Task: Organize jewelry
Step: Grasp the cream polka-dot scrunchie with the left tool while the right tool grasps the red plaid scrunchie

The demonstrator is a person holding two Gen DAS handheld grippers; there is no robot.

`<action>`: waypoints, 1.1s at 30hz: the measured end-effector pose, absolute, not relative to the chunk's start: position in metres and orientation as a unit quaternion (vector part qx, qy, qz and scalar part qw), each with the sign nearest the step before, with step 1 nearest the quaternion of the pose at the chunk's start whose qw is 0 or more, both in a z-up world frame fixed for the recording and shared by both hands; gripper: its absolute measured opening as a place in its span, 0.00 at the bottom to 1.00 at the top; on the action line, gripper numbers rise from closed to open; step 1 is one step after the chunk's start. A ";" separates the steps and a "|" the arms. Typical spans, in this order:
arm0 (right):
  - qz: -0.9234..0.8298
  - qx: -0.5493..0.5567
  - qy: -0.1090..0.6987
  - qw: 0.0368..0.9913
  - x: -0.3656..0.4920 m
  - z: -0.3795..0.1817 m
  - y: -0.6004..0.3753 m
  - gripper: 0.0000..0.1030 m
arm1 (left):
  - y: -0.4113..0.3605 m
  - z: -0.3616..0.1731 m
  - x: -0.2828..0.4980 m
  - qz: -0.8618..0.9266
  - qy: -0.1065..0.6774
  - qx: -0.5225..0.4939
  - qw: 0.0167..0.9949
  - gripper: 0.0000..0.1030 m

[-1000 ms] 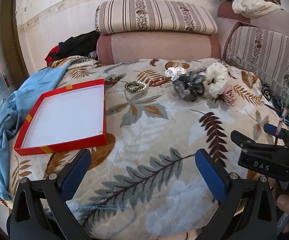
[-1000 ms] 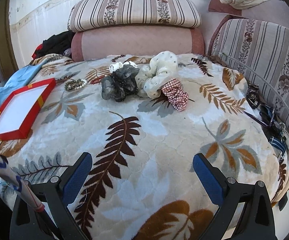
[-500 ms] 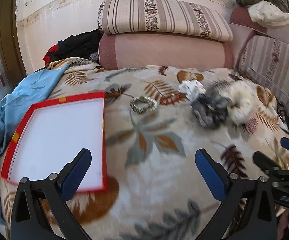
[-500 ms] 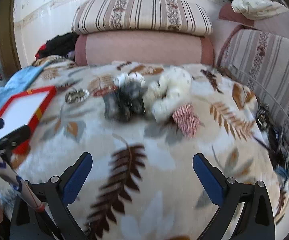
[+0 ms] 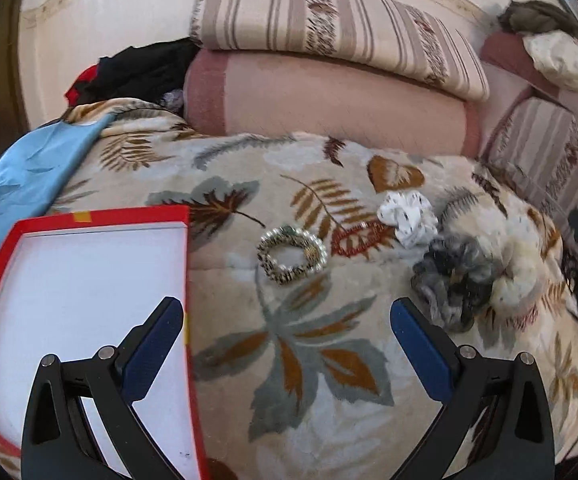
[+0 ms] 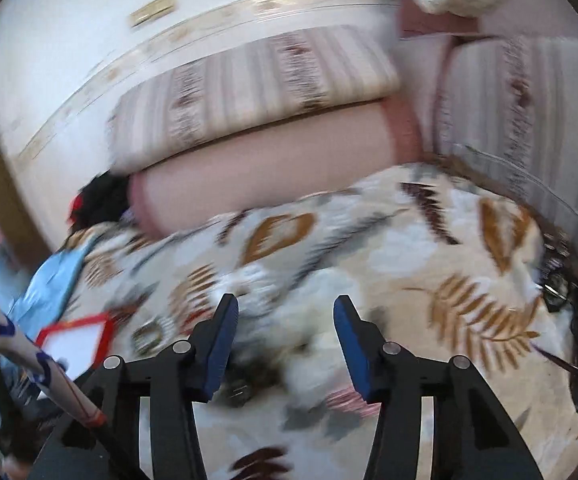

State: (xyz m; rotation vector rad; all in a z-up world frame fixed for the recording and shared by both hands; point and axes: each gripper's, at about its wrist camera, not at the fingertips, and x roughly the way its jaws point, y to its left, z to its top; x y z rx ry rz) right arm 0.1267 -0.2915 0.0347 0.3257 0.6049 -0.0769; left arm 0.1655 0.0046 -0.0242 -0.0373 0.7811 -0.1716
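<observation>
On the leaf-print blanket (image 5: 309,360) covering the bed, centre of the left wrist view: a beaded bracelet (image 5: 292,255), lying flat as a ring, clear of everything around it. Lower left of that frame, a shallow red box (image 5: 187,280) with a white inside, open, nothing in it. Bracelet sits to the right of the box's far corner, apart from it.

Right of the bracelet, a cluster of scrunchies: white spotted scrunchie (image 5: 407,216) furthest back, grey scrunchie (image 5: 453,280) nearer, cream scrunchie (image 5: 523,268) touching the grey one at the right. Blue cloth (image 5: 29,176) drapes off the blanket at far left. Striped cushion (image 5: 329,20) stacked on a pink bolster (image 5: 329,96) along the wall behind.

Left gripper (image 5: 287,350): jaws wide apart, nothing between them, hanging over bare blanket just short of the bracelet; left pad overlaps the box edge in the frame.

Right gripper (image 6: 285,350): view heavily blurred. Jaws closing, partway in. A pale, soft blur and a darker one show in the gap, likely the scrunchies, but cannot tell whether the pads touch them. Red box appears small at lower left (image 6: 77,340).
</observation>
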 end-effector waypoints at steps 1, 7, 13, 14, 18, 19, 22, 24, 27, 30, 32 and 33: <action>-0.046 0.167 0.298 0.939 0.128 0.027 -0.300 0.52 | 0.001 -0.026 0.166 -0.093 0.384 -0.014 0.919 1.00; -0.030 0.196 0.308 0.930 0.143 0.006 -0.315 0.52 | -0.014 -0.025 0.165 -0.131 0.375 -0.011 0.918 1.00; -0.036 0.151 0.355 0.922 0.173 -0.020 -0.302 0.11 | -0.016 -0.032 0.166 -0.129 0.381 0.000 0.915 1.00; -0.030 0.147 0.364 0.919 0.175 -0.024 -0.300 0.09 | -0.015 -0.032 0.166 -0.128 0.384 -0.002 0.915 1.00; 0.019 0.147 0.341 0.928 0.160 -0.012 -0.287 0.03 | -0.015 -0.034 0.167 -0.130 0.386 -0.002 0.913 1.00; 0.048 0.151 0.319 0.934 0.154 -0.004 -0.282 0.02 | -0.015 -0.035 0.167 -0.131 0.386 0.000 0.913 1.00; 0.142 0.157 0.246 0.946 0.127 0.024 -0.268 0.02 | -0.018 -0.035 0.167 -0.134 0.385 0.006 0.913 1.00; 0.191 0.166 0.219 0.942 0.113 0.036 -0.261 0.02 | -0.018 -0.036 0.167 -0.139 0.386 0.002 0.912 1.00; 0.237 0.189 0.208 0.930 0.103 0.040 -0.259 0.02 | -0.017 -0.039 0.169 -0.152 0.393 -0.010 0.907 1.00; 0.242 0.207 0.211 0.924 0.100 0.035 -0.267 0.02 | -0.019 -0.041 0.171 -0.157 0.398 -0.015 0.904 1.00; 0.211 0.192 0.221 0.933 0.100 0.031 -0.272 0.02 | -0.022 -0.042 0.173 -0.158 0.399 -0.015 0.903 1.00; 0.178 0.180 0.227 0.940 0.100 0.028 -0.274 0.03 | -0.024 -0.042 0.174 -0.156 0.400 -0.013 0.903 1.00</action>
